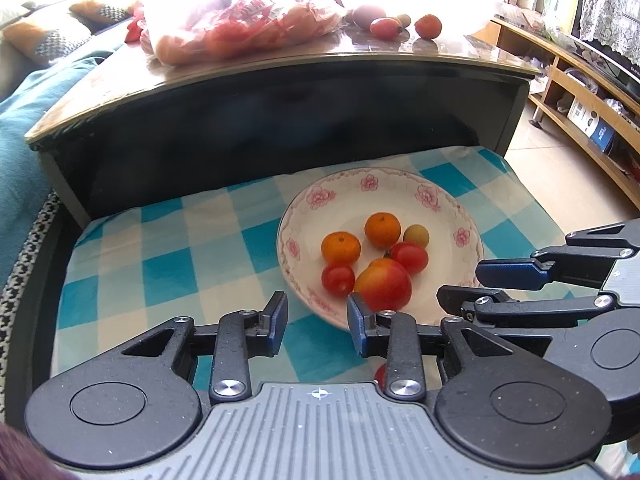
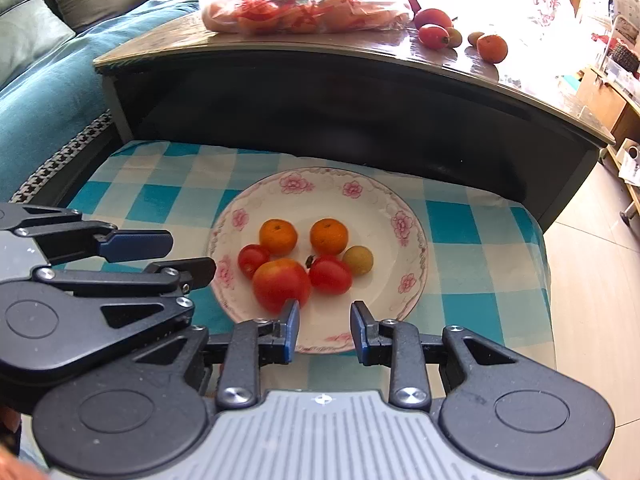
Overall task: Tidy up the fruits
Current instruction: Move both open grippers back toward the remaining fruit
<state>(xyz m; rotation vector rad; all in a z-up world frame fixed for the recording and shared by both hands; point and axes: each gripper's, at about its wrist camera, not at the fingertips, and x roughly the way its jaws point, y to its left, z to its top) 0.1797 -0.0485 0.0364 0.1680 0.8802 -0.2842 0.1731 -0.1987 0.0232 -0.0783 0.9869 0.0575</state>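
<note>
A white plate (image 2: 404,264) with pink flowers on its rim sits on a blue-and-white checked cloth (image 2: 472,224) spread over a low surface in front of a dark worktop (image 2: 360,92). Six fruits lie grouped in the middle of the plate: two mandarins (image 2: 278,236) side by side at the back, a small yellow-green fruit (image 2: 358,260) to their right, two small red tomatoes (image 2: 330,275) and, nearest the cameras, a large red-orange tomato (image 2: 280,284) touching both small ones. The left gripper (image 1: 318,322) hovers over the near-left rim of the plate with its jaws apart and nothing between them. The right gripper (image 2: 324,330) hangs above the near rim, jaws likewise apart and empty, its left pad just in front of the large tomato. On the worktop behind, a clear plastic bag (image 2: 304,4) of red and orange fruit lies flat, and to its right more loose fruit (image 2: 434,36) rests, among it a mandarin (image 2: 492,48).
</note>
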